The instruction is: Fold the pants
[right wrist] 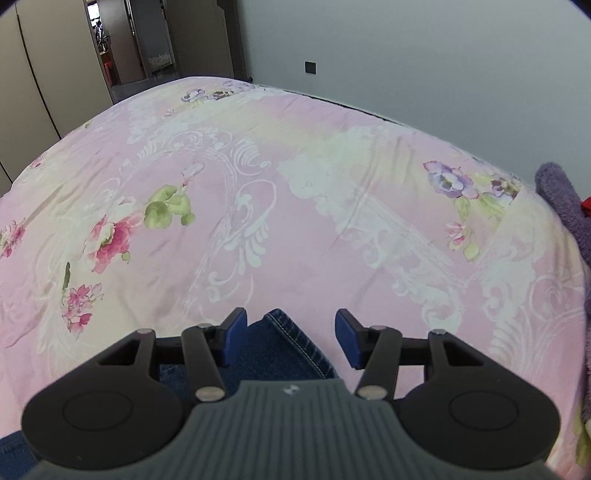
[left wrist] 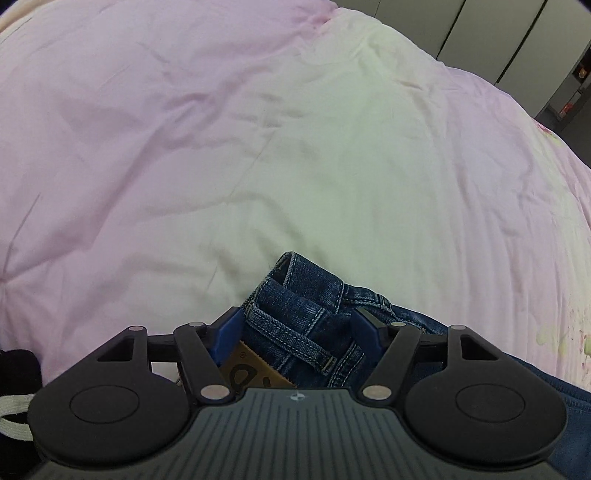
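Observation:
Dark blue jeans point(left wrist: 303, 314) lie on a pink quilt point(left wrist: 258, 147). In the left wrist view their bunched waistband, with a belt loop and a brown leather patch point(left wrist: 251, 369), sits between the blue pads of my left gripper point(left wrist: 295, 328). The jaws stand wide and I see no pad pressing the cloth. In the right wrist view a stitched hem corner of the jeans point(right wrist: 273, 347) pokes out between the fingers of my right gripper point(right wrist: 291, 334). That gripper is open, with bare quilt showing beside its right pad. The rest of the jeans is hidden under both grippers.
The flowered pink quilt point(right wrist: 295, 184) covers the whole bed ahead. A purple towel point(right wrist: 561, 199) lies at its right edge. A grey wall point(right wrist: 406, 55) and a doorway point(right wrist: 122, 48) stand beyond. Wardrobe doors point(left wrist: 480, 33) are behind the bed. A white strap point(left wrist: 14, 406) lies at the lower left.

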The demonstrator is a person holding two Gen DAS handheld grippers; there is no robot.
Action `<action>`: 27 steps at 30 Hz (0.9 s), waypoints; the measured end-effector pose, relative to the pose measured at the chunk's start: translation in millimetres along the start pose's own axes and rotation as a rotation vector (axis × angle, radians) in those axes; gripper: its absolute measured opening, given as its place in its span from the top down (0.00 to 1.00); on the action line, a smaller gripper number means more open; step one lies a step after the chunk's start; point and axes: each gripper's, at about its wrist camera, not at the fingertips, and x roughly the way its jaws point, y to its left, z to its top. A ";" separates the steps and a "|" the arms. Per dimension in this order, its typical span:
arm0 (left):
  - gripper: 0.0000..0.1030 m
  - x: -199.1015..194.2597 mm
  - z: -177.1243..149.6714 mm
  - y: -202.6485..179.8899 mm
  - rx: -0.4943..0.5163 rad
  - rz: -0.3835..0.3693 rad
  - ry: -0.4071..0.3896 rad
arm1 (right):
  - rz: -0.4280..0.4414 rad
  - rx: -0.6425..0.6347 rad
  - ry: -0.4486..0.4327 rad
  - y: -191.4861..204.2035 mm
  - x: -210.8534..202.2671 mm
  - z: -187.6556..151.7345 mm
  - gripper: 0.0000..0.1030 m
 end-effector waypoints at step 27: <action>0.79 -27.3 4.9 -52.6 0.138 0.037 -0.217 | -0.079 -0.035 -0.160 8.8 -23.5 -8.6 0.99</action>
